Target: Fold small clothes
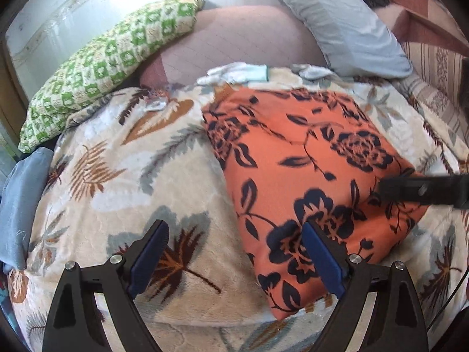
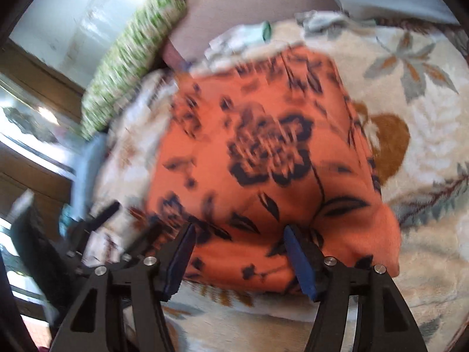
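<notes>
Garment (image 2: 258, 152) beyond right hand-held gripper (image 2: 237, 237) (jaws apart)

Both wrist views down onto garment (image 1: 307, 176)

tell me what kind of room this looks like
Most likely a bedroom, with the work done on a bed: a plush leaf-patterned blanket covers the surface, pillows and a green checked cushion lie at its far end, and an orange floral garment is laid out on the blanket.
</notes>
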`<action>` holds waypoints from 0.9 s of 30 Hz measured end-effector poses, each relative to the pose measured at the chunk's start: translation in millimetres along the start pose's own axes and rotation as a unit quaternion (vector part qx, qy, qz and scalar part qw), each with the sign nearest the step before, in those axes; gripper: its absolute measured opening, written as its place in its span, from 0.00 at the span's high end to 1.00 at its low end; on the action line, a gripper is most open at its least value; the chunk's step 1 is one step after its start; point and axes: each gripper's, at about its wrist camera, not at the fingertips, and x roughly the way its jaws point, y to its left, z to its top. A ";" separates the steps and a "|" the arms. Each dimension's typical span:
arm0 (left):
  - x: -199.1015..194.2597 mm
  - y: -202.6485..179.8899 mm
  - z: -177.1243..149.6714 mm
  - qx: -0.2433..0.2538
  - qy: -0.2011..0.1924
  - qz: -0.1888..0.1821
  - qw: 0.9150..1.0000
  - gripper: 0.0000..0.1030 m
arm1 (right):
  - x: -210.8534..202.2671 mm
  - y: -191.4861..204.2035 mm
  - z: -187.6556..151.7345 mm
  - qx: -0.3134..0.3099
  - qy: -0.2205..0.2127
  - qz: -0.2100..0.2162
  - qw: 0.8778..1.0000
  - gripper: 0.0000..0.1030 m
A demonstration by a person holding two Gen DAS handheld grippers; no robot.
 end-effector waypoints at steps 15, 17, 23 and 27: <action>15.9 -0.2 -4.2 0.004 0.004 0.009 1.000 0.10 | 26.4 -15.6 -0.5 -0.015 0.037 -0.088 0.995 0.41; 18.8 -2.7 -5.3 0.011 0.004 0.012 1.000 0.09 | 27.6 -17.1 0.2 -0.016 0.039 -0.087 0.995 0.41; 22.8 -7.7 -5.9 0.019 0.010 0.008 1.000 0.09 | 29.3 -17.3 1.1 -0.012 0.043 -0.083 0.996 0.41; 11.9 -3.5 -0.3 0.006 -0.002 -0.009 1.000 0.09 | 16.6 -18.7 6.7 -0.004 0.026 -0.063 0.998 0.41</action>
